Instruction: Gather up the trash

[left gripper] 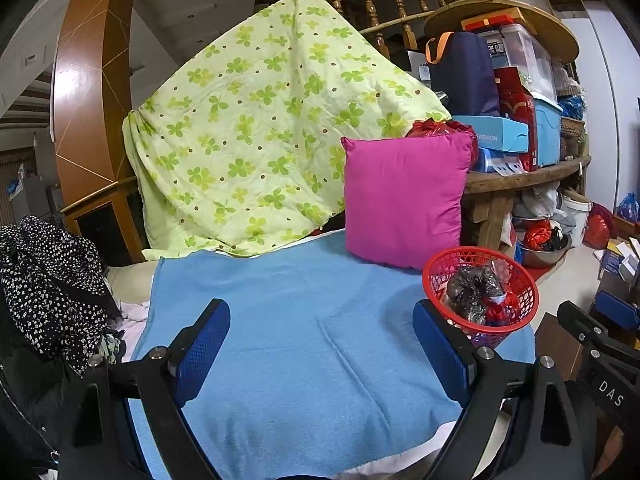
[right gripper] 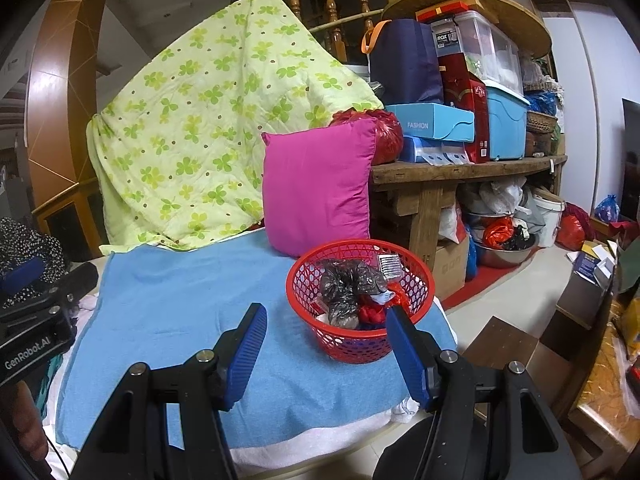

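Trash is already gathered in the red basket (right gripper: 360, 300), none is seen left on the blue towel (right gripper: 180, 312), and both the left gripper (left gripper: 320, 356) and right gripper (right gripper: 326, 354) are held open and empty.

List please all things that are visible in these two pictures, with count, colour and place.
Plastic mesh basket: one, red, on towel's right part, holds trash.
Crumpled plastic bag: one, dark, inside basket.
Terry towel: one, light blue, spread in front.
Square cushion: one, magenta, upright behind basket.
Clover-print quilt: one, pale green, draped behind.
Wooden table: one, brown, right, stacked with boxes.
Spotted garment: one, black-white, left.
Left gripper: fingers blue, open, empty.
Right gripper: fingers blue, open, empty.
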{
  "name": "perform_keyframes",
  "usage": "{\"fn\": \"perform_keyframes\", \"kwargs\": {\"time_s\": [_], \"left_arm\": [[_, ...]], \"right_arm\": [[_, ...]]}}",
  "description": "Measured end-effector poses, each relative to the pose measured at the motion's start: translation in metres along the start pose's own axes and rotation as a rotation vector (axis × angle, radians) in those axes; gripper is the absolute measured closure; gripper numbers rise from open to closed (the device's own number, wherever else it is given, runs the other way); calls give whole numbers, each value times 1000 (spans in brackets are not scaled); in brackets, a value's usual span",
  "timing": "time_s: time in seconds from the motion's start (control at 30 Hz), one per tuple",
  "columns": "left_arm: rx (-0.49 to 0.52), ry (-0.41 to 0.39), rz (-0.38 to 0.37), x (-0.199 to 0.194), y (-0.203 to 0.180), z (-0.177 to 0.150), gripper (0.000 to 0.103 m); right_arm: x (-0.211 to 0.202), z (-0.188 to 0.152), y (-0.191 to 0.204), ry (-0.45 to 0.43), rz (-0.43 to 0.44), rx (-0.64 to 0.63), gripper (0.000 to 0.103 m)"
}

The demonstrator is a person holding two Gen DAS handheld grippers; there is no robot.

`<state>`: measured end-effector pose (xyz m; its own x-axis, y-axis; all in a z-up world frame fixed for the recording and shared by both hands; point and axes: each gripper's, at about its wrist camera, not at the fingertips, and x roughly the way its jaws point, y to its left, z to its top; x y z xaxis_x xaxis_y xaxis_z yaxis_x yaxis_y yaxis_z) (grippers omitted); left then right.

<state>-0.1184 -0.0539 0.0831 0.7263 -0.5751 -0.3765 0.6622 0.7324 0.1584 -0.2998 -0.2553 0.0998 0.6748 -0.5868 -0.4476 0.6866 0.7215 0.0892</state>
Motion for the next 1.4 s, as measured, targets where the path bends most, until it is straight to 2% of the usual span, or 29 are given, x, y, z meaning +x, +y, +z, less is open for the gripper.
{"fn": "perform_keyframes", "kwargs": {"time_s": [1.4], "left_arm": [[9,13,-16,4,7,-7,10]], "right_arm": [[-2,4,-1,-1,-8,5,37]]}}
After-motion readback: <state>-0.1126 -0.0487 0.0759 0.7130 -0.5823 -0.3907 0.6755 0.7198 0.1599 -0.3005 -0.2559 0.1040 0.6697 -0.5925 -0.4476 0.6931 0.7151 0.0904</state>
